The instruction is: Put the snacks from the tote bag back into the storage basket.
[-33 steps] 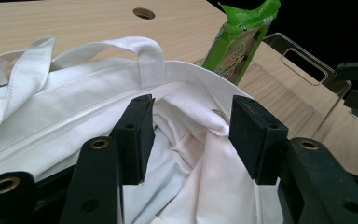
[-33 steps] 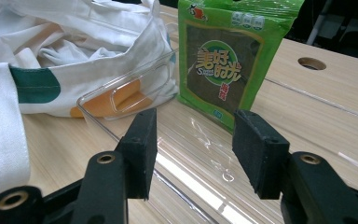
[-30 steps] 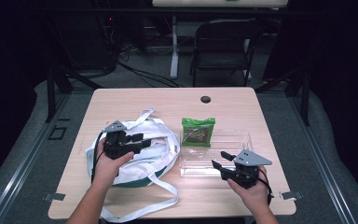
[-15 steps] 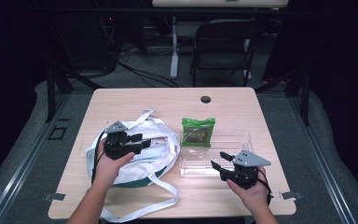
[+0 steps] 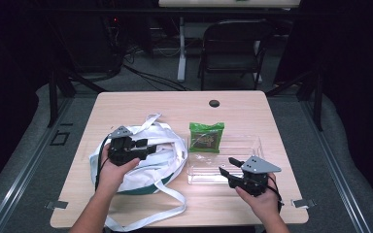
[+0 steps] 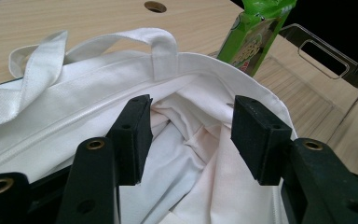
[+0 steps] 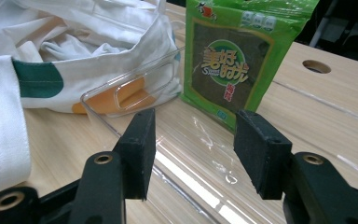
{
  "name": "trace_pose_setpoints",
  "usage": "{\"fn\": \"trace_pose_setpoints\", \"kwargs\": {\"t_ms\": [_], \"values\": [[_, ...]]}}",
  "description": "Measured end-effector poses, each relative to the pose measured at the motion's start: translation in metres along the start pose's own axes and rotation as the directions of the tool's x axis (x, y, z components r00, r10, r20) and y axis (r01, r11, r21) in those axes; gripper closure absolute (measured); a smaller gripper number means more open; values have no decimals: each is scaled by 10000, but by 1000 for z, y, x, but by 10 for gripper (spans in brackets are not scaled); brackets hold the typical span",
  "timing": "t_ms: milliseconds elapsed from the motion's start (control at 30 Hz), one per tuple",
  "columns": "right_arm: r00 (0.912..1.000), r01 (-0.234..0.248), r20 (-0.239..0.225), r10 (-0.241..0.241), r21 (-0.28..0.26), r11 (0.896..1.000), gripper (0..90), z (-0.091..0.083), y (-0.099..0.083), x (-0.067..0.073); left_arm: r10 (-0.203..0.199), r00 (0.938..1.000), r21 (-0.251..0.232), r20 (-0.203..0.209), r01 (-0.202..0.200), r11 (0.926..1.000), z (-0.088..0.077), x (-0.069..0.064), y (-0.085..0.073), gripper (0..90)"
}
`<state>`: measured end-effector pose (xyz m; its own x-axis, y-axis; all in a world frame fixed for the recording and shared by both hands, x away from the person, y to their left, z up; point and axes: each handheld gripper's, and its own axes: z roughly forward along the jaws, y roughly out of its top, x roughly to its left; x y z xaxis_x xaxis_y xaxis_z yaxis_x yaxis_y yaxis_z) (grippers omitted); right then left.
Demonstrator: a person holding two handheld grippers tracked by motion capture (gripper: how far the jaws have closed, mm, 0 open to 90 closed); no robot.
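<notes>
**A:** What have I got under the left gripper?

**B:** The white tote bag, lying on the left half of the wooden table. In the left gripper view my jaws stand wide above the bag's open mouth, with crumpled lining between them and nothing pinched. They have just been opening a little.

**A:** And the right gripper?

**B:** Jaws wide apart too, holding nothing. It sits at the near edge of the clear plastic tray. In the right gripper view I look across the tray floor at the green seaweed packet, which stands upright at the tray's far side.

**A:** How do bag and tray sit?

**B:** The bag's rim lies right against the tray's left end. One long white strap trails towards the near table edge
</notes>
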<state>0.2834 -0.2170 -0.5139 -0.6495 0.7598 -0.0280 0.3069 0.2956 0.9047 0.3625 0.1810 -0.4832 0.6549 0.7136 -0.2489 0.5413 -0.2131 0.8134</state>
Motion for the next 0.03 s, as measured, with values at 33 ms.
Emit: {"fn": "trace_pose_setpoints", "kwargs": {"t_ms": [33], "values": [[10000,17,28,-17,8,10000,481,0,1,-1,-1,10000,-14,-3,1,10000,-1,0,0,479]]}}
